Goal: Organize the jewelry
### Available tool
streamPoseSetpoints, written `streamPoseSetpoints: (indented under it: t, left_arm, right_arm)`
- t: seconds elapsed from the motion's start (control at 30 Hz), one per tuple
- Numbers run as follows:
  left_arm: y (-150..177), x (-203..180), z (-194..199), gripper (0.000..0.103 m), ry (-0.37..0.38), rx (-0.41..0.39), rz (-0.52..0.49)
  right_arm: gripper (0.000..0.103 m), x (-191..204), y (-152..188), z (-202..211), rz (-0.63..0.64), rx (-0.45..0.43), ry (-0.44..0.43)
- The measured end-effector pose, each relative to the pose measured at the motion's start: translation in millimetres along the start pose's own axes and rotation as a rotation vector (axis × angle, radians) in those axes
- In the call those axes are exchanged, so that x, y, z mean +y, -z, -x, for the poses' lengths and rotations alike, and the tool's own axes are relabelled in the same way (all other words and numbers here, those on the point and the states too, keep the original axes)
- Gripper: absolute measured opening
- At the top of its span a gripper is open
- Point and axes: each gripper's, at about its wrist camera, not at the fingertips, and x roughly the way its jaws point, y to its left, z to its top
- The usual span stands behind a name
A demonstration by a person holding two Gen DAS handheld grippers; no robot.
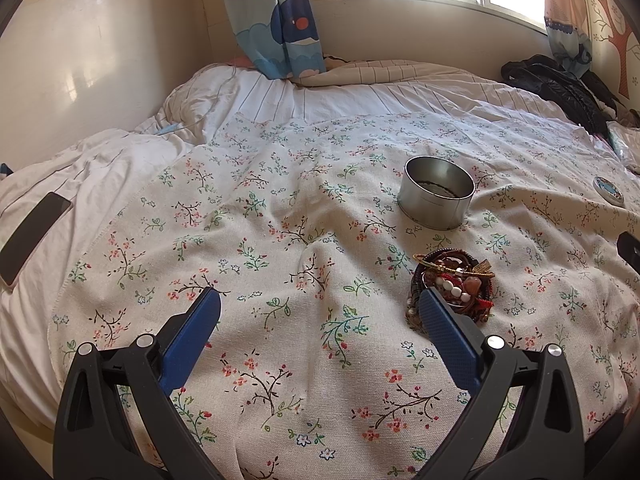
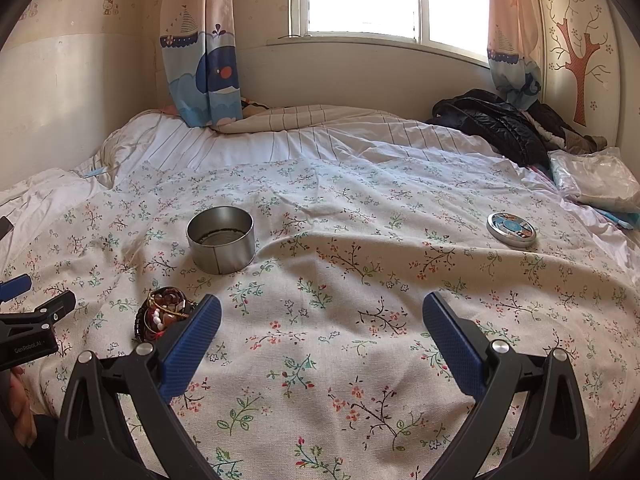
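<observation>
A pile of bracelets and beads lies on the floral cloth, just beyond my left gripper's right finger. It also shows in the right wrist view, beside my right gripper's left finger. An open round metal tin stands upright behind the pile; it shows in the right wrist view too. Its lid lies flat far right, also seen in the left wrist view. My left gripper is open and empty. My right gripper is open and empty.
A black phone lies on the white duvet at left. A black jacket and a plastic bag sit at the bed's far right. Curtains and a window stand behind the bed.
</observation>
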Motion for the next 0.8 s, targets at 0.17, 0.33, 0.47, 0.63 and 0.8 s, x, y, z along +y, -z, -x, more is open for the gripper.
streamPoseSetpoints:
  t: [0.17,0.33,0.47,0.63,0.8]
  left_arm:
    - [-1,1,0,0.096,-0.001,-0.001,-0.001]
    - [-1,1,1,0.096,0.006,-0.006,0.000]
    - [-2,3,2,0.096,0.057,-0.007,-0.003]
    - [-1,-8,0,0.095,0.061,-0.005,-0.050]
    - [-2,-12,-6,0.095,0.073,0.016,-0.048]
  right_arm:
    - [0.097,0,-1,0,0.002,-0.005,0.001]
    - [0.097,1,-2,0,0.005,-0.004,-0.003]
    - [0.097,8,0,-6,0.031,-0.012,-0.017]
    - [0.097,17,-6,-19,0.104,0.009,-0.008]
    - [0.097,14,-6,-42,0.092,0.184,-0.035]
